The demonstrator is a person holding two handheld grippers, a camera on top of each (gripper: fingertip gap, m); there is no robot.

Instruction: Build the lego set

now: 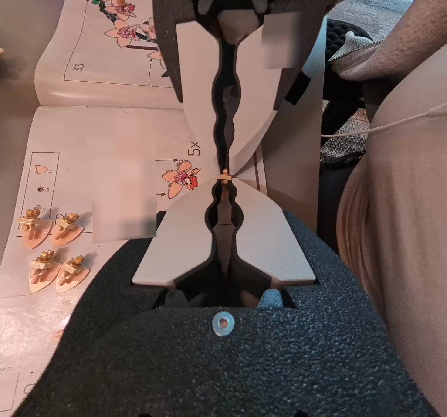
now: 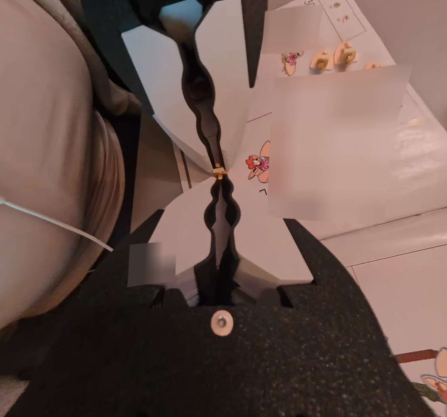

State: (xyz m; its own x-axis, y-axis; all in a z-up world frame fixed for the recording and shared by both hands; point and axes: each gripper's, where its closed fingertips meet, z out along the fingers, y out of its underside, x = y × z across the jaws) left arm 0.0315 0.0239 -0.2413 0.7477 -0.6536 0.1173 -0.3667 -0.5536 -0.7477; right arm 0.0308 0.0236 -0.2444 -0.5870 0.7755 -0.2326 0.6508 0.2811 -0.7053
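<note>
My two grippers meet tip to tip above the open instruction booklet (image 1: 108, 127). My left gripper (image 1: 225, 184) comes from the bottom of the left wrist view, jaws shut. My right gripper (image 1: 227, 172) comes from the top, jaws also shut. A small gold lego piece (image 1: 225, 176) sits pinched between both sets of tips, one end in each. In the right wrist view the same gold piece (image 2: 219, 172) lies between my right gripper (image 2: 221, 181) below and my left gripper (image 2: 219, 164) above. Several peach petal assemblies with gold clips (image 1: 53, 250) lie on the booklet to the left.
Two of the petal assemblies (image 2: 333, 58) show at the far right in the right wrist view, on the booklet (image 2: 423, 153). A person's beige-clothed legs (image 1: 399, 211) fill the right side there, with a thin white cord (image 1: 350, 132) across them. Left and right tips are no more than a few centimetres apart.
</note>
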